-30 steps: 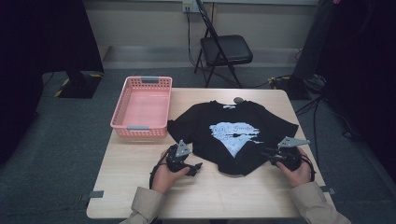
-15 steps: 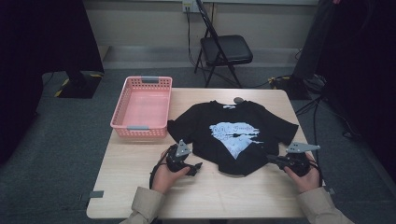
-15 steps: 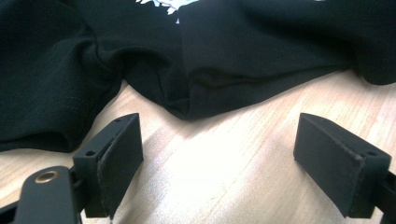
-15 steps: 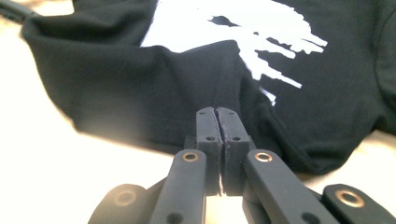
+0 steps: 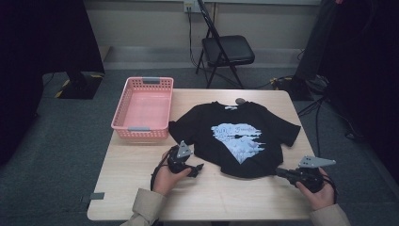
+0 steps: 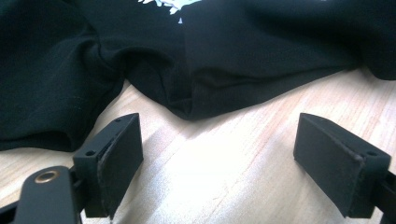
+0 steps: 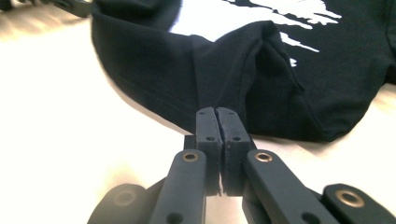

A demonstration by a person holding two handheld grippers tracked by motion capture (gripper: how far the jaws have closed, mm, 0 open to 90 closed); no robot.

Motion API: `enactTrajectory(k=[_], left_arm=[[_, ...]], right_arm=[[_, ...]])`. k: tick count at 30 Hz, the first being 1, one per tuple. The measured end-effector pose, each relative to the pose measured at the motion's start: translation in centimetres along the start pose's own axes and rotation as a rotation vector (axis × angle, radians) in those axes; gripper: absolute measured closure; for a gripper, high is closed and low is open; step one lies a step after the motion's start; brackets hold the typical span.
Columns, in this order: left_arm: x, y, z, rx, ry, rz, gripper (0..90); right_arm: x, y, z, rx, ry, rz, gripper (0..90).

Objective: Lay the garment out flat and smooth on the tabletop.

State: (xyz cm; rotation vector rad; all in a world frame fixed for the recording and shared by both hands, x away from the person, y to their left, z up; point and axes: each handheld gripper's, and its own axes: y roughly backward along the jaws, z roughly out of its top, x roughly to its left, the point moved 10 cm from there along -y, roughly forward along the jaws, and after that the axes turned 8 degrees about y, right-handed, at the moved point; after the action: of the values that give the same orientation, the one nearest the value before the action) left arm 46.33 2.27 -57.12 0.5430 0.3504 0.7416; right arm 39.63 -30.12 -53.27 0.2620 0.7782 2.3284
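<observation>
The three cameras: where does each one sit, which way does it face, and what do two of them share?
High view: above the table's near side, facing forward and down; forearms and hands.
Left gripper view: rides the left gripper, jaws open, facing the hem.
Right gripper view: rides the right gripper, pinching the hem.
Shared: the black T-shirt.

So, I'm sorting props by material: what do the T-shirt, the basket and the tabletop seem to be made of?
T-shirt: soft matte black knit, probably cotton, since it creases and bunches; the pale print looks flat.
Basket: pink moulded plastic, with perforated lattice walls.
Table: pale wood-grain surface with a slight sheen, likely laminate rather than solid wood.
</observation>
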Motion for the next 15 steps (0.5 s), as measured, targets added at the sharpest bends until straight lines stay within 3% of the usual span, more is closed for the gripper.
enactTrajectory(k=[15], left_arm=[[0.2,-0.1,0.1,-0.001,0.004,0.005,15.2]], right_arm=[[3.1,2.8,-1.8,0.008,-0.003,0.015,88.7]])
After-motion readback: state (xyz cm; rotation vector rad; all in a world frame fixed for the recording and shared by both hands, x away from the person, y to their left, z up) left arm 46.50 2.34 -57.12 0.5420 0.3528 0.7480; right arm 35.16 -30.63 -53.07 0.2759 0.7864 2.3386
